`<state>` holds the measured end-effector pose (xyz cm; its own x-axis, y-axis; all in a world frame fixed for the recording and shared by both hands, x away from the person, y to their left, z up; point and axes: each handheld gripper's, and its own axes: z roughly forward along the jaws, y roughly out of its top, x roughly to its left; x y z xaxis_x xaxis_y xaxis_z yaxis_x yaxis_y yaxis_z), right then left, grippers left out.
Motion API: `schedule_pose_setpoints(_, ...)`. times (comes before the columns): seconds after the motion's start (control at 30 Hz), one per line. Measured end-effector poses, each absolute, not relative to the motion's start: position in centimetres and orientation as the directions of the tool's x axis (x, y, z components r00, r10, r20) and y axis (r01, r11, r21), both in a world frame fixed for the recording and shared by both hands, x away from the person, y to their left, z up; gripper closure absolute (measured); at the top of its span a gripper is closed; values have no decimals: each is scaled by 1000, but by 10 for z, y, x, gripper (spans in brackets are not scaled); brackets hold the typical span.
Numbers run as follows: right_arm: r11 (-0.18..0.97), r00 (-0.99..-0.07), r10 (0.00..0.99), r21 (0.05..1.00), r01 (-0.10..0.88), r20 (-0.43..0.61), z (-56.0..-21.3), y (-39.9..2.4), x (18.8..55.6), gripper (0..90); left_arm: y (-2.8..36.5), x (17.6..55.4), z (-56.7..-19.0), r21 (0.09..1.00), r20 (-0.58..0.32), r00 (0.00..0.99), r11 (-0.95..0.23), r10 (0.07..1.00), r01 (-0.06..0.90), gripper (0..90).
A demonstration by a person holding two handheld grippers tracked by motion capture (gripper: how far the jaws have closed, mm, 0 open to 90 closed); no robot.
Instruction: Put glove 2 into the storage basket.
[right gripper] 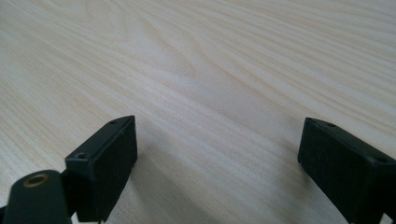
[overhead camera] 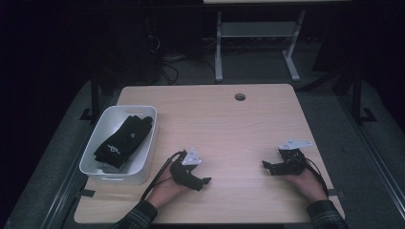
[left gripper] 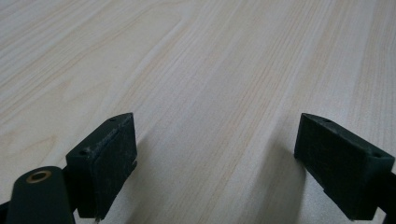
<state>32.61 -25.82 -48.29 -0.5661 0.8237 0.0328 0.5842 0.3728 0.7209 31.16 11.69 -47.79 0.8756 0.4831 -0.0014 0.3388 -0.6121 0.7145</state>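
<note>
Black gloves (overhead camera: 123, 140) lie in white bin (overhead camera: 91, 160), left of frame centre, long axis running lower left to upper right. Left gripper (overhead camera: 203, 181) rests on bench (overhead camera: 229, 124) just right of bin, jaws wide, nothing between. Right gripper (overhead camera: 265, 165) well apart at lower right, jaws wide, empty. Left nearer; gloves lie up-left of it.

Two forearms in plaid sleeves enter from the bottom edge of the high view. The left hand (overhead camera: 165, 188), at lower centre-left, holds the left gripper (overhead camera: 206, 181), which points toward the right of the frame. The right hand (overhead camera: 308, 181), at lower right, holds the right gripper (overhead camera: 264, 164), which points left. In each gripper view, both black jaws stand wide apart, nothing between them.
</note>
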Motion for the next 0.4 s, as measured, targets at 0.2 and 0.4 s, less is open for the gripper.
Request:
schedule_pose_setpoints(0.2,375,-567,823,721,583,31,-483,-258,326,116,117,312,-478,715,0,877,-613,481,337,120)
schedule_pose_setpoints(0.4,375,-566,824,720,584,30,-483,-258,325,116,117,312,-478,715,0,877,-613,481,337,120)
